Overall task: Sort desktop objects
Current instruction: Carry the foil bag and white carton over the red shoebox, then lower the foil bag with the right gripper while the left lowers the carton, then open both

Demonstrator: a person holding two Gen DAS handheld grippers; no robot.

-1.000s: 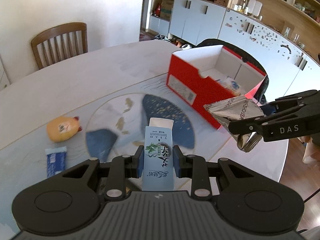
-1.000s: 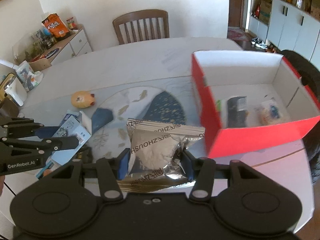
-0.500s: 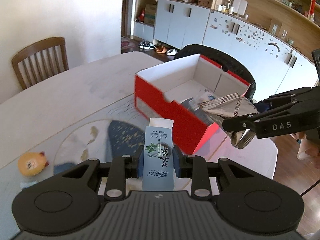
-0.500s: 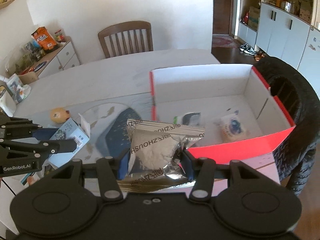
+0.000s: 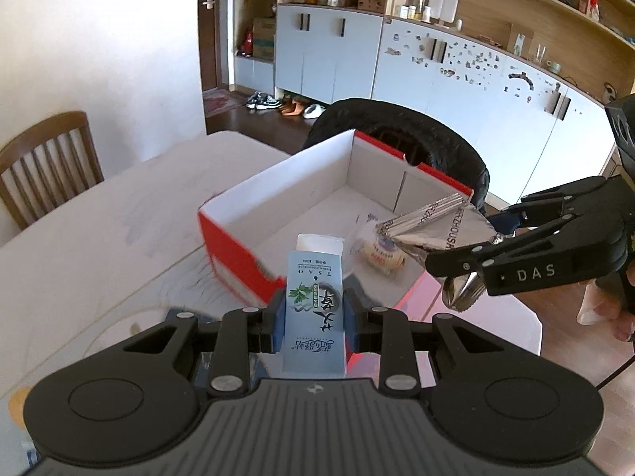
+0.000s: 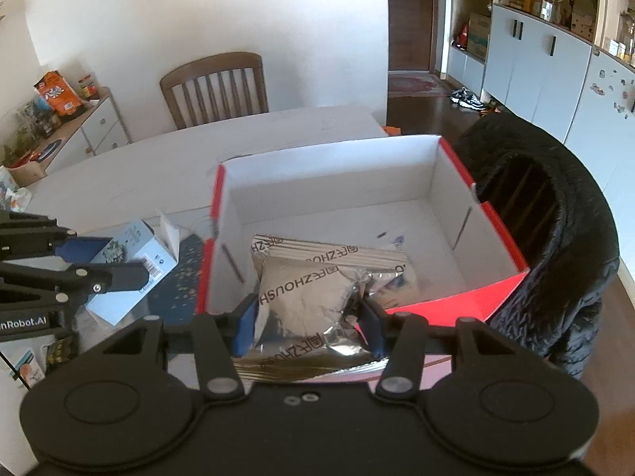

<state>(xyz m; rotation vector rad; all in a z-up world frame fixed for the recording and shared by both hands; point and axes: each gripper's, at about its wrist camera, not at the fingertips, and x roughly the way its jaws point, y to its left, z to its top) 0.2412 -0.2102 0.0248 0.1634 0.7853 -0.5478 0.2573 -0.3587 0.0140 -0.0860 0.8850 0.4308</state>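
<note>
A: Which claw is nearer the drop?

B: Right claw (image 6: pixel 305 317). It's clamping the silver foil pouch (image 6: pixel 313 293) across its width, and the pouch is hanging over the near end of the red shoebox (image 6: pixel 456 166), inside the rim as far as the right wrist view shows.

A: Pouch axis?

B: Long axis is running forward from the claw into the box, sealed edge leading. In the left wrist view the pouch (image 5: pixel 440 224) is tilting, leading corner dipping toward the box floor, right above a small round packet (image 5: pixel 379 252) already lying in there.

A: Left side?

B: Left claw (image 5: pixel 313 317) is pinching the pale blue carton (image 5: pixel 315 309) by its narrow sides, carton long axis pointing straight ahead, open flap end away from the claw. The red shoebox (image 5: pixel 238 252) is lying ahead and slightly right; its near corner is sitting just under the carton's far end. From the right wrist view the carton (image 6: pixel 135 265) is hanging outside the box's left wall, over the bench (image 6: pixel 158 166).

A: So order?

B: My read: right releases first, straight down. Left needs to go forward and right to clear the wall. The risk is the two claws crowding each other over the same near corner.

A: Box contents?

B: Mostly hidden behind the pouch; can't tell beyond that packet.
</note>
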